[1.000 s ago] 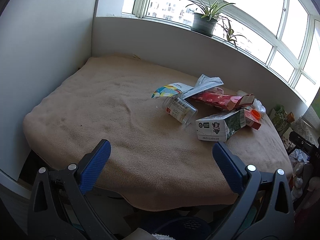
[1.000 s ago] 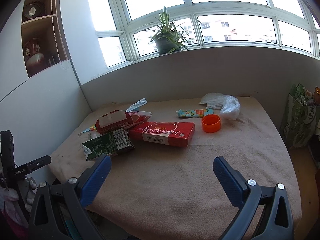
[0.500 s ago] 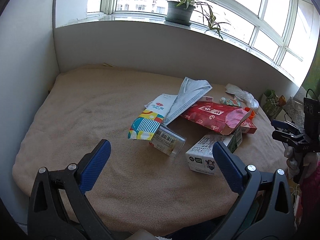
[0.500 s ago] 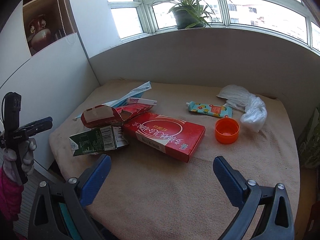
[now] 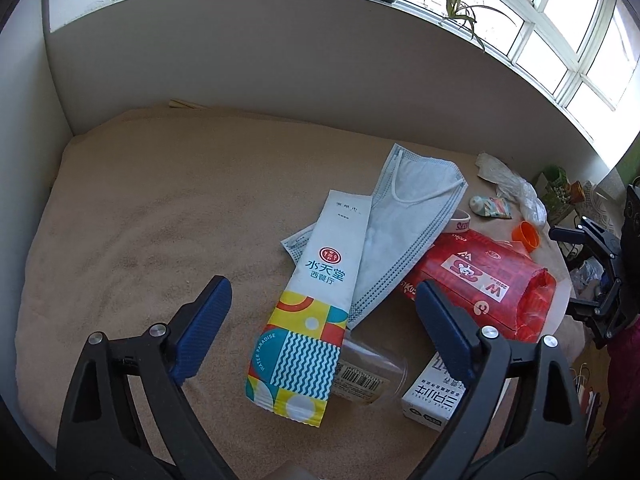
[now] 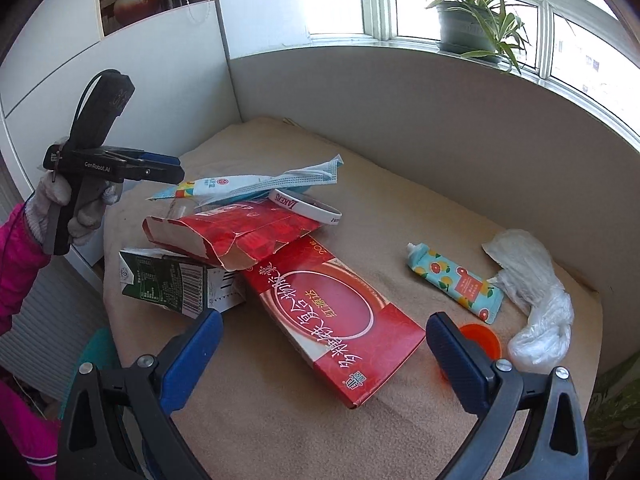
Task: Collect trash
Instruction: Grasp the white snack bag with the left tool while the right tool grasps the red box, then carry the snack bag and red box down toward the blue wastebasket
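Trash lies in a pile on a beige padded surface (image 5: 160, 208). In the left wrist view my open, empty left gripper (image 5: 322, 308) hovers over a colourful paper sleeve (image 5: 316, 300), with a blue face mask (image 5: 404, 216), a clear plastic cup (image 5: 368, 372), a torn red bag (image 5: 480, 280) and a milk carton (image 5: 432, 396) close by. In the right wrist view my open, empty right gripper (image 6: 324, 344) frames a flat red box (image 6: 336, 312). A green carton (image 6: 172, 280), a white wristband (image 6: 308, 206), a small tube (image 6: 456, 284), an orange cap (image 6: 480, 340) and a clear plastic bag (image 6: 536, 296) surround it.
A grey wall (image 5: 280, 80) under the windowsill backs the surface. A potted plant (image 6: 468, 28) stands on the sill. A white cabinet wall (image 6: 140, 92) closes off the left side. The left gripper (image 6: 116, 164), in a gloved hand, shows in the right wrist view.
Both grippers have moved in closer to the trash pile and lower. The left now hovers over the paper sleeve, the right over the red box. Both stay open.
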